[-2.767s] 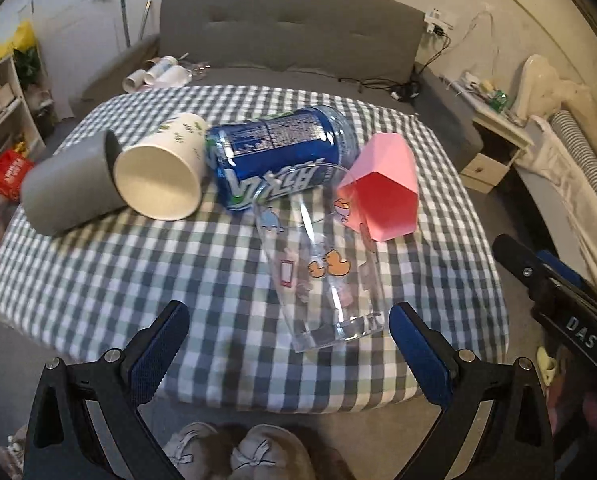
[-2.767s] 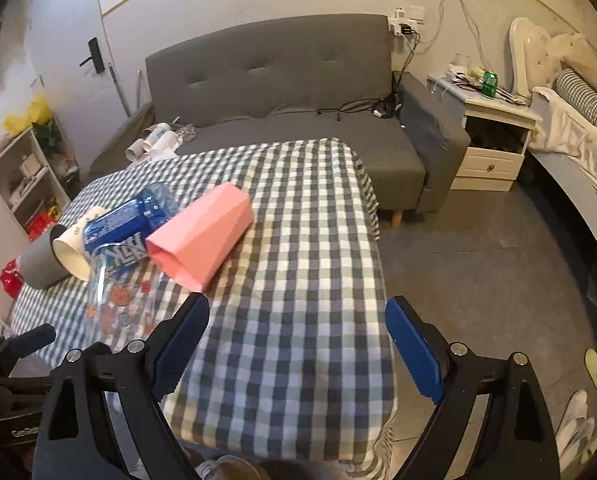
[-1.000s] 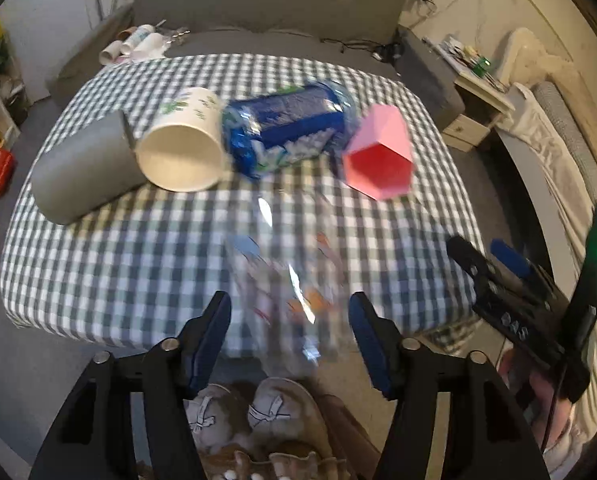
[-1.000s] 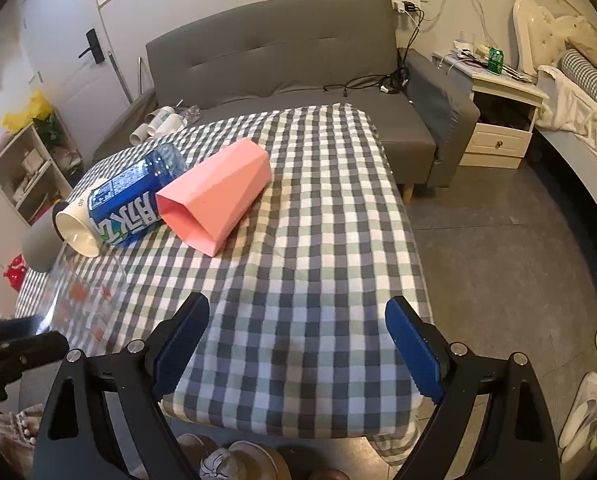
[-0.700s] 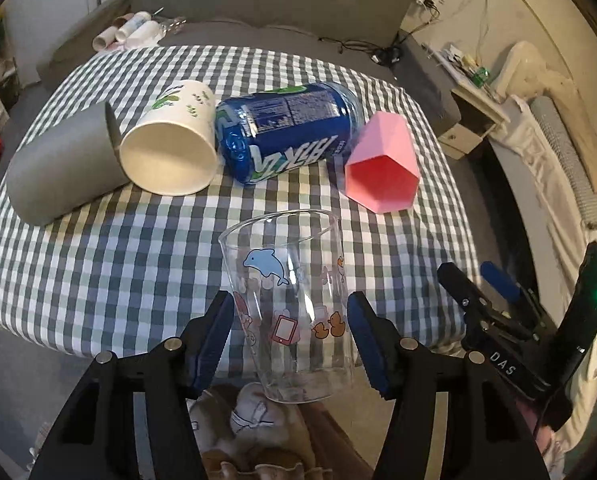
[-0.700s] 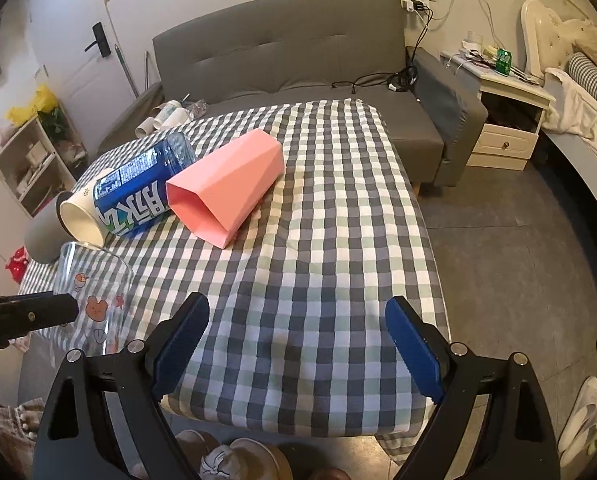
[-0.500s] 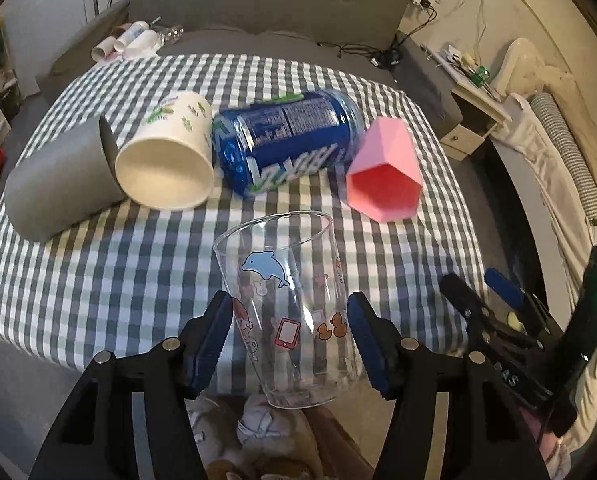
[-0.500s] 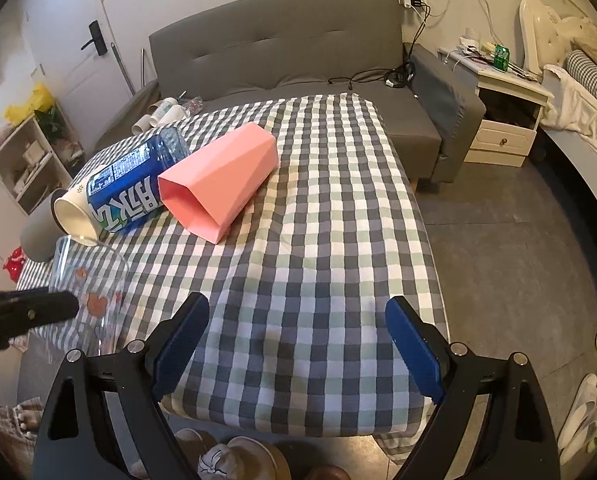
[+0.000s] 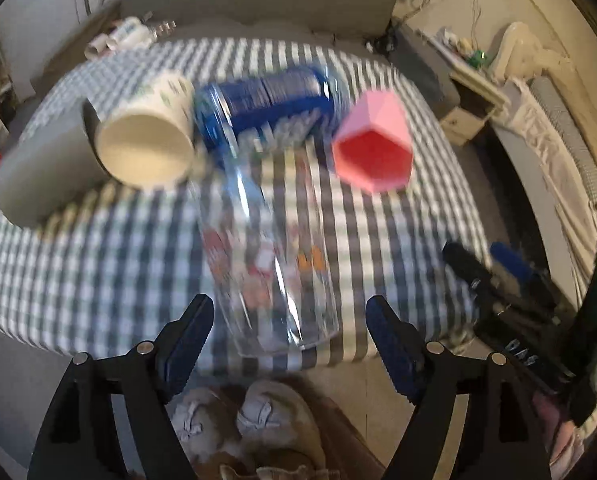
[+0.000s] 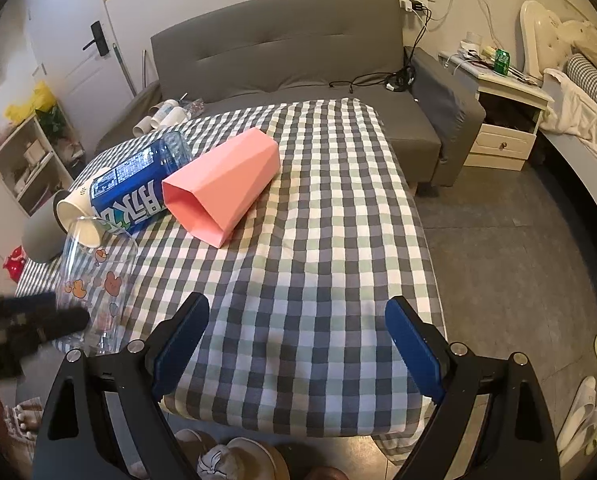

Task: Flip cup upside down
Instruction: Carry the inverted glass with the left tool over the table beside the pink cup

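Observation:
A clear glass cup with cartoon prints [image 9: 272,264] sits between the blue pads of my left gripper [image 9: 288,326]; the left wrist view is motion-blurred. The pads now stand clearly wider than the cup, with gaps on both sides. In the right wrist view the cup [image 10: 94,284] stands at the near left edge of the checked table [image 10: 318,280], open end up, with the blurred left gripper [image 10: 38,320] beside it. My right gripper [image 10: 296,334] is open and empty over the table's front edge.
A pink faceted cup [image 10: 222,184], a blue can-shaped cup [image 10: 138,188], a white paper cup [image 9: 146,148] and a grey cup [image 9: 42,176] lie on their sides behind. A grey sofa [image 10: 282,60] stands beyond the table, a nightstand [image 10: 502,116] at right.
The left gripper had closed on the lying glass cup and lifted it, open end up. Now its jaws have opened wider around the cup while it moves fast. The right gripper has barely moved.

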Demonstrator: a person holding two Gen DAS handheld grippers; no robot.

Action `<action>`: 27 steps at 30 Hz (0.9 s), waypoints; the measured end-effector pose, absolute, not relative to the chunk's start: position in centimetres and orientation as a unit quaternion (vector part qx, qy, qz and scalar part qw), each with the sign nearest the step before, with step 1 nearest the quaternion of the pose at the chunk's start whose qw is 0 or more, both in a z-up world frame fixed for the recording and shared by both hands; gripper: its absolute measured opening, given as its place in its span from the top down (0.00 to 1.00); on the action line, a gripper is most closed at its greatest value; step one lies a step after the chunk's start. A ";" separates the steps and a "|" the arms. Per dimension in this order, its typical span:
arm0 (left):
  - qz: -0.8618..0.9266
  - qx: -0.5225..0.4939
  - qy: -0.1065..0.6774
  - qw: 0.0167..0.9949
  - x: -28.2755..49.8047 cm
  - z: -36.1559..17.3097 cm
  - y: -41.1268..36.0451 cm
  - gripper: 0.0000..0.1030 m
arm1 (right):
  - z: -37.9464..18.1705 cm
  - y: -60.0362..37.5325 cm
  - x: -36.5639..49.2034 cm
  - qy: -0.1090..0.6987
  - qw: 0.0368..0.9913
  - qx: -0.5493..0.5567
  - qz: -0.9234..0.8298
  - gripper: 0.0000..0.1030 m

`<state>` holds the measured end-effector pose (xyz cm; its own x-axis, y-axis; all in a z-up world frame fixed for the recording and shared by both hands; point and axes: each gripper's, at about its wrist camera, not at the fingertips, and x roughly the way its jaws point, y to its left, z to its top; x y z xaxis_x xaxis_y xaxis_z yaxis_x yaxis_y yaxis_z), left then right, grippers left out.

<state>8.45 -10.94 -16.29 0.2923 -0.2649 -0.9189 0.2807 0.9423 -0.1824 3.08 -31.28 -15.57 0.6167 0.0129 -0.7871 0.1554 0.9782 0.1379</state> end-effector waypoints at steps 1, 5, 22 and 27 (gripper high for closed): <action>-0.171 0.009 0.573 0.802 8.5 -16.6 -11.1 0.21 | -15.6 -31.2 3.1 0.437 0.894 0.096 -0.039 0.12; -0.183 -0.002 0.582 0.792 9.2 -17.1 -11.0 0.38 | -15.7 -30.9 3.1 0.438 0.893 0.094 -0.035 0.13; -0.205 0.019 0.575 0.792 11.1 -12.6 -10.7 0.38 | -15.2 -31.4 2.9 0.426 0.899 0.096 -0.037 0.12; -0.214 0.030 0.568 0.794 11.8 -10.9 -10.8 0.39 | -15.3 -31.8 3.0 0.426 0.899 0.097 -0.040 0.12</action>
<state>11.77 -10.85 -10.88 0.2629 -0.3059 -0.9151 0.3741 0.9065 -0.1956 2.96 -31.85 -15.31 0.6337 0.0103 -0.7735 0.1555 0.9778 0.1405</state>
